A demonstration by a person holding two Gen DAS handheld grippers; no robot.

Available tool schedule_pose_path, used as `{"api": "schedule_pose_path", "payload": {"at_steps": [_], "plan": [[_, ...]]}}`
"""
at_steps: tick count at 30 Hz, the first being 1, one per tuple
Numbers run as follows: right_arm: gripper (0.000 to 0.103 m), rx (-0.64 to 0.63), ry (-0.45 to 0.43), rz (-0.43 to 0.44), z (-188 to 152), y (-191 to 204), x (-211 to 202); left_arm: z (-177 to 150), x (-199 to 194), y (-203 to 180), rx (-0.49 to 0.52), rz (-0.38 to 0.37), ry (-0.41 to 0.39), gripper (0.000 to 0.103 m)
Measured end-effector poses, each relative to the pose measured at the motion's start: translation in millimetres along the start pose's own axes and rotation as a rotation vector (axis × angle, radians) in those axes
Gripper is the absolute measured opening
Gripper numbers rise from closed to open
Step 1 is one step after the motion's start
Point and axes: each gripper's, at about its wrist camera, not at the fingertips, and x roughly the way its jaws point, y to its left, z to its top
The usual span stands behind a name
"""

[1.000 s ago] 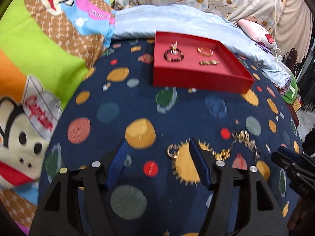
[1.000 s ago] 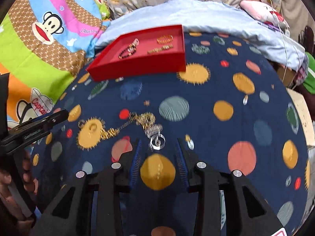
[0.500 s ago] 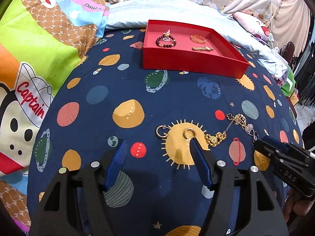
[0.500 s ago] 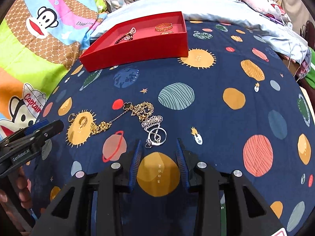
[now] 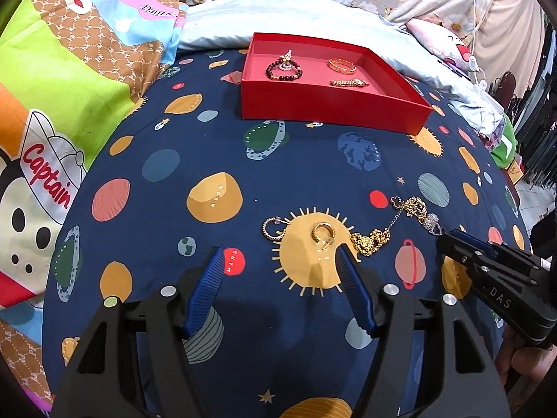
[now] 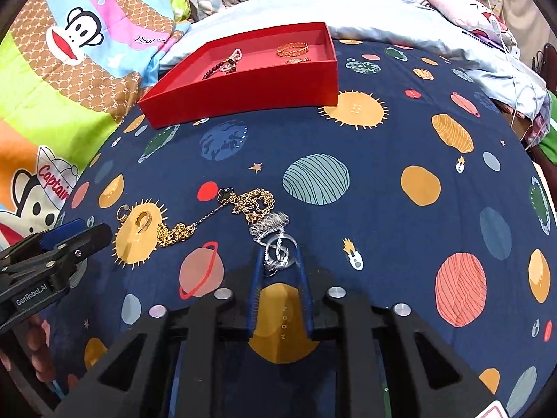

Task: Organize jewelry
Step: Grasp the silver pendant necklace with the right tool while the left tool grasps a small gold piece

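While fingers (image 6: 257,271) flank it, silver pendant (image 6: 278,252) between, blanket (image 6: 383,209) beneath

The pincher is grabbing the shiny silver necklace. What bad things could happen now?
1. The silver necklace lies against the gold chain, maybe tangled. Lifting it with the right gripper could drag the gold one along.
2. The grip is only on the round pendant, so the loose chain could swing or slip on the way to the red tray.
3. The left gripper sits close to the gold hoop earring and might knock it.
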Motion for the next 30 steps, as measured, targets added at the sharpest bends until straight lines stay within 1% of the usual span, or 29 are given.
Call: {"api": "schedule_pose_path", "payload": {"at_steps": [1, 4, 5, 15, 21, 27, 30], "plan": [[0.01, 0.005, 0.001, 0.008, 0, -1, 0, 0, 0, -1, 0.001, -0.003, 0.001, 0.064], [0.01, 0.018, -0.002, 0.021, -2, -2, -2, -1, 0, -4, 0.007, -0.01, 0.003, 0.064], [0.008, 0.019, -0.002, 0.023, -2, -3, -2, -1, 0, -5, 0.011, -0.014, 0.004, 0.064], [0.008, 0.03, -0.029, 0.044, -2, -7, -16, -1, 0, -17, 0.028, -0.04, 0.012, 0.064], [0.008, 0.031, -0.055, 0.043, -1, -11, -33, 0, 3, -28, 0.039, -0.077, 0.019, 0.064], [0.008, 0.053, -0.054, 0.045, -3, -18, -36, 2, 15, -49, 0.074, -0.117, 0.031, 0.063], [0.008, 0.07, -0.051, 0.053, -4, -23, -35, 3, 23, -60, 0.099, -0.127, 0.037, 0.054]]}}
